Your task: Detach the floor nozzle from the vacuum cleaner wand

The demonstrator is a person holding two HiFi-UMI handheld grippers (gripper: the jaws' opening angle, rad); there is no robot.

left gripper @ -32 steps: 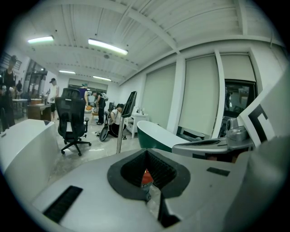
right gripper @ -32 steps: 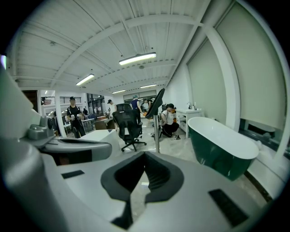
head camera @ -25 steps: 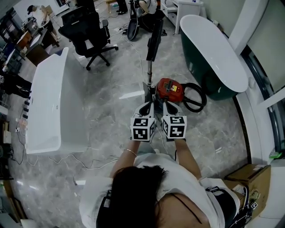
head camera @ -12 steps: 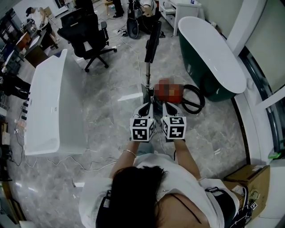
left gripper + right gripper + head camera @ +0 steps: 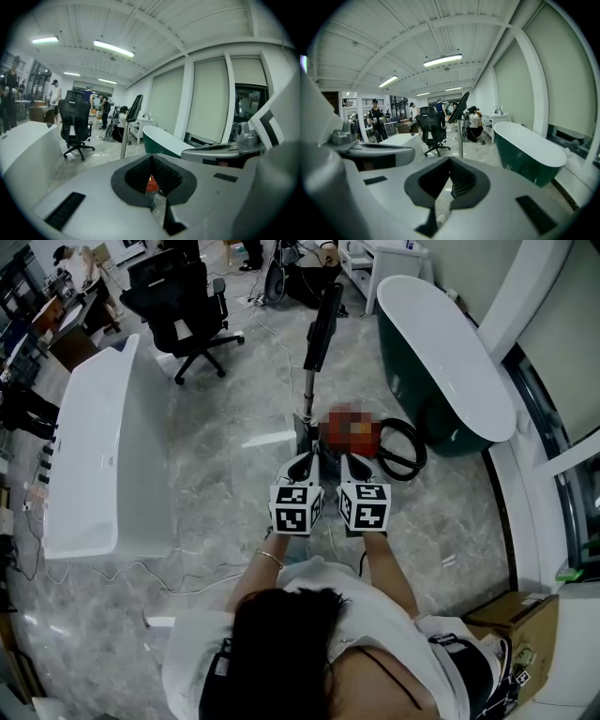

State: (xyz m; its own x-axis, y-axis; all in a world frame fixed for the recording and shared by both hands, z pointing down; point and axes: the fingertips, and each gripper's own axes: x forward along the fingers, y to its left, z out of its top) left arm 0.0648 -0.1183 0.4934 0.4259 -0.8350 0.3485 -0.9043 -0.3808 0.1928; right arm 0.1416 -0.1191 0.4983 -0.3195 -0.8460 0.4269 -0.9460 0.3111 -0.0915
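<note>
The left gripper (image 5: 305, 465) has its jaws pressed together on nothing; through the notch between them only a sliver of the red vacuum body (image 5: 150, 185) shows. Straight ahead of that claw and a little beyond its tips, a metal tube (image 5: 308, 390) stands upright on the floor with a long black head (image 5: 322, 317) at its top. I take these to be the wand and the floor nozzle, though the joint between them is too small to make out. The head sits on the tube, so by the look of it nothing has been detached.

The right gripper (image 5: 352, 465), just beside the left, is likewise closed and empty. The red body lies on the floor just ahead of its tips, and the black hose (image 5: 405, 451) loops ahead and to the right of it.

Neither claw touches the tube or the head. My reading is that the job has not begun: reaching, gripping both parts and pulling them apart are all left.
</note>
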